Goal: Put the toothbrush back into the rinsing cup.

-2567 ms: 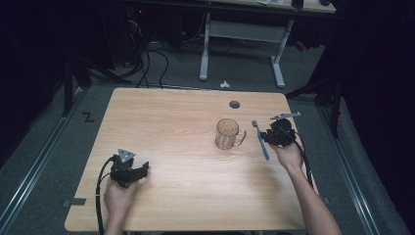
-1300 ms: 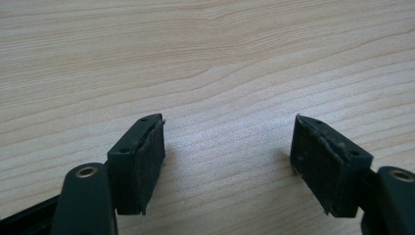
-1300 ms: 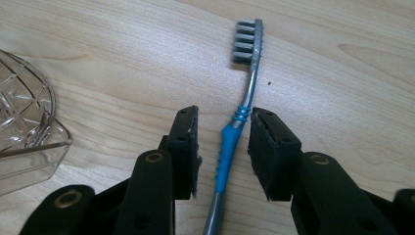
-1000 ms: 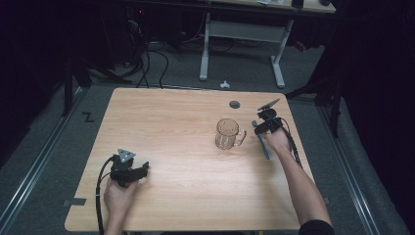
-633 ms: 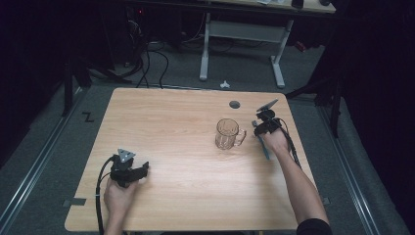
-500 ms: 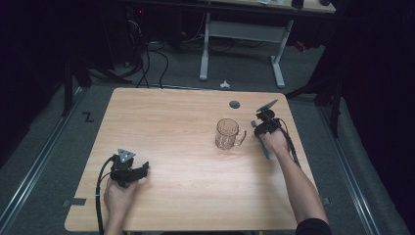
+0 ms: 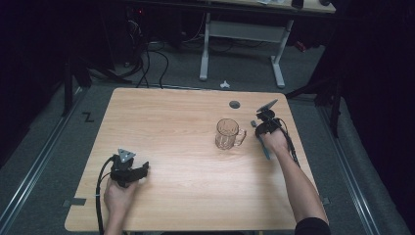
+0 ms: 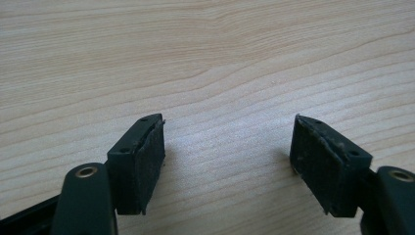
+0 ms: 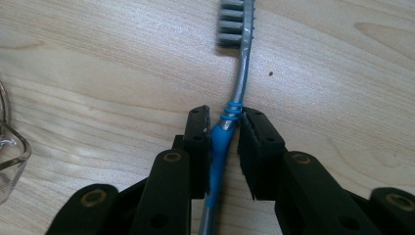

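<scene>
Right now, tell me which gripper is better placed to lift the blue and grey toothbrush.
Right. The right gripper has been closing, its jaws on either side of the blue and grey toothbrush beside the clear glass mug. The left gripper sits open on bare table, far away.

Readable text: a single black mark shaped like "Z" (image 7: 88,117), on the grey floor left of the surface (image 7: 161,127). No other labels, brands, numbers.

Both grippers are chunky black plastic, the left gripper (image 7: 128,170) with a grey three-cornered plate on top and a black cable trailing off. Jaws have brass-ringed pivot holes, small screw holes, worn pads (image 8: 151,164). Right gripper (image 9: 225,142) same build; dark sleeve (image 7: 311,226).
</scene>
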The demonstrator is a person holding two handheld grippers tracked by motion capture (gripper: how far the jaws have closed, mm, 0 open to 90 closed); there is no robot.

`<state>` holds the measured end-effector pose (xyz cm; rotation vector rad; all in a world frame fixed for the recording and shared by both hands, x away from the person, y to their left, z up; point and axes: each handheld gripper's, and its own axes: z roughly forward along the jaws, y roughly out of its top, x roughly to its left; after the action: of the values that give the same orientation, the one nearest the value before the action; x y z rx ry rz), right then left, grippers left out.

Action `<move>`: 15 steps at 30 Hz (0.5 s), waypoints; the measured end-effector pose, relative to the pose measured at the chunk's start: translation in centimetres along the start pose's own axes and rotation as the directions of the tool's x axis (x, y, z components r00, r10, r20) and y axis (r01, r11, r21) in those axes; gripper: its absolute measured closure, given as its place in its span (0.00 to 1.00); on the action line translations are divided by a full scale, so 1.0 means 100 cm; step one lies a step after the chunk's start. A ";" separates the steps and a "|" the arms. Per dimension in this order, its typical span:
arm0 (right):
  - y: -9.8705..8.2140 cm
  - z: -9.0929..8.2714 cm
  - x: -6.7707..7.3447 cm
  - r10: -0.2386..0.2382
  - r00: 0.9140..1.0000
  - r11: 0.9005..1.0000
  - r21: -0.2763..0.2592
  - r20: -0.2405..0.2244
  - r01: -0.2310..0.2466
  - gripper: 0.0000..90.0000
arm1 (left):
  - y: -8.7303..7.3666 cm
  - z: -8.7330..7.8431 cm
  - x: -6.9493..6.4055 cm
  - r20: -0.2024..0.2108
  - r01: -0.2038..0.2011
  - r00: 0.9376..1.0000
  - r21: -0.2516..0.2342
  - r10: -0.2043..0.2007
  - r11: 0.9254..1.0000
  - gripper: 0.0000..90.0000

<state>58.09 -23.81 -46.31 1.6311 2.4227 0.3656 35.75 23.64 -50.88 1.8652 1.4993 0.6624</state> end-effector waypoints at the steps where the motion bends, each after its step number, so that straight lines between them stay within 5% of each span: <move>1: 0.000 0.000 0.000 -0.002 1.000 1.000 0.001 0.002 0.002 0.83 | 0.000 0.000 0.000 0.001 0.000 1.000 0.001 0.000 1.000 0.33; 15: 0.000 -0.001 0.002 -0.015 1.000 1.000 0.015 0.018 0.014 0.88 | 0.000 0.000 0.000 0.003 0.002 1.000 -0.001 -0.002 1.000 0.32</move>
<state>57.97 -23.63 -46.23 1.6148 2.4281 0.3296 35.75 23.67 -50.88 1.8630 1.4992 0.6590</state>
